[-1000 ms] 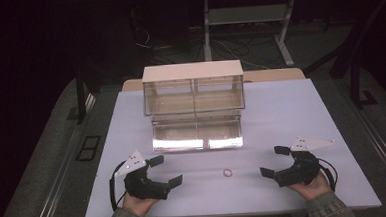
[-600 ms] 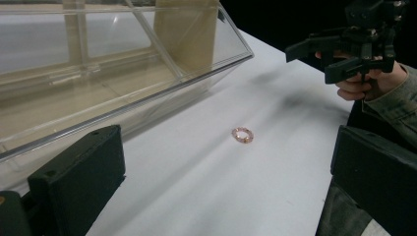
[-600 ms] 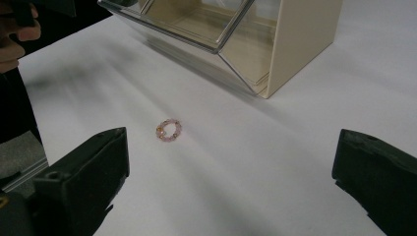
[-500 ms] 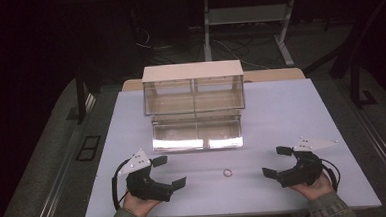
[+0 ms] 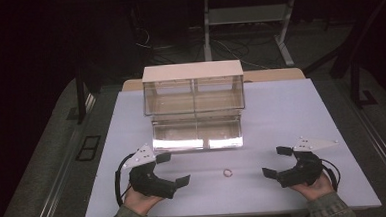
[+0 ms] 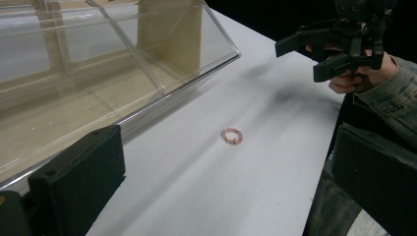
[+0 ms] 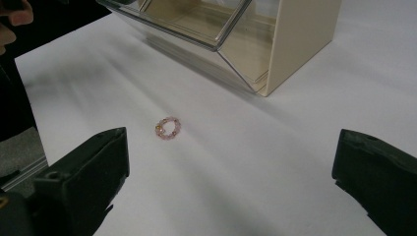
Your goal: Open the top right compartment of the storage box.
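Observation:
A small pink beaded ring (image 5: 228,172) lies flat on the white table (image 5: 291,108), near its front edge and midway between both hands. It also shows as the beaded ring (image 6: 231,135) in the left gripper view and the beaded ring (image 7: 168,128) in the right gripper view. My left gripper (image 5: 173,168) rests low at the front left, open, jaws pointing right toward the ring. My right gripper (image 5: 277,161) sits at the front right, open, jaws pointing left. Neither touches the ring. The right gripper (image 6: 314,56) appears across the table in the left gripper view.
A clear plastic two-tier bin (image 5: 194,103) with a cream top and divided compartments stands at the table's middle, its lower tray opening toward me. Behind the table are a dark floor, cables and a metal frame (image 5: 246,20).
Both grippers have drifted slightly lower toward the table's front edge. The ring has not moved.

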`<control>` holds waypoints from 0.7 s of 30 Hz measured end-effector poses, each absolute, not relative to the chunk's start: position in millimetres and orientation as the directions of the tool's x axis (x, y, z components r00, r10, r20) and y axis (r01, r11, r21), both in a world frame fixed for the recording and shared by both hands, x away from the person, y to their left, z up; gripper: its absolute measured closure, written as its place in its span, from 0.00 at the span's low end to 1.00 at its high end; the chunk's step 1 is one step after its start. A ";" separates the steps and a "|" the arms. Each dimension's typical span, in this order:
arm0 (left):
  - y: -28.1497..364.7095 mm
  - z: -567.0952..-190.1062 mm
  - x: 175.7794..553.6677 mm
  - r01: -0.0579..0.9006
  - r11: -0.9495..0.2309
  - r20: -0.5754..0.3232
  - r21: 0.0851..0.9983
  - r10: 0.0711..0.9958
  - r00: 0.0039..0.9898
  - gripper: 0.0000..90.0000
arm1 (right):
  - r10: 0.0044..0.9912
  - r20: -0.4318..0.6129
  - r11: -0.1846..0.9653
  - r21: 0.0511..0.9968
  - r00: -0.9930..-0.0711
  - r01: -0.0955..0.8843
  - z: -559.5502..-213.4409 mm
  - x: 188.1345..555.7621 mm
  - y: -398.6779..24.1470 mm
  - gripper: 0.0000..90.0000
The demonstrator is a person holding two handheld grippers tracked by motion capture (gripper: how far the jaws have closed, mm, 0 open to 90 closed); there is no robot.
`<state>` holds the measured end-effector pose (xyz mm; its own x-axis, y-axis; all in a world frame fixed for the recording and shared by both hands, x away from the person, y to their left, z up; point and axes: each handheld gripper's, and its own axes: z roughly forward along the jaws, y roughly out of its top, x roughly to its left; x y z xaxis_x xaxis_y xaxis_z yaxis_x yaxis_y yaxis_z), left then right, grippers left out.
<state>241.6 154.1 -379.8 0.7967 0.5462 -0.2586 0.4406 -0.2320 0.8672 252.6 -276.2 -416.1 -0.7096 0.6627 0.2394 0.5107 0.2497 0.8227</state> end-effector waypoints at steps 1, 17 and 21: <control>153.5 -378.7 242.1 0.441 -0.233 -0.259 0.867 0.546 0.797 0.00 | 0.663 0.239 0.250 0.823 -0.710 0.511 -416.1 252.6 -276.2 0.00; 137.7 -352.8 255.7 0.442 -0.252 -0.256 0.861 0.537 0.804 0.00 | 0.667 0.230 0.254 0.824 -0.709 0.507 -416.1 251.9 -275.6 0.00; 136.0 -349.8 258.8 0.436 -0.259 -0.248 0.862 0.535 0.808 0.00 | 0.671 0.224 0.251 0.829 -0.707 0.500 -415.5 251.9 -276.4 0.00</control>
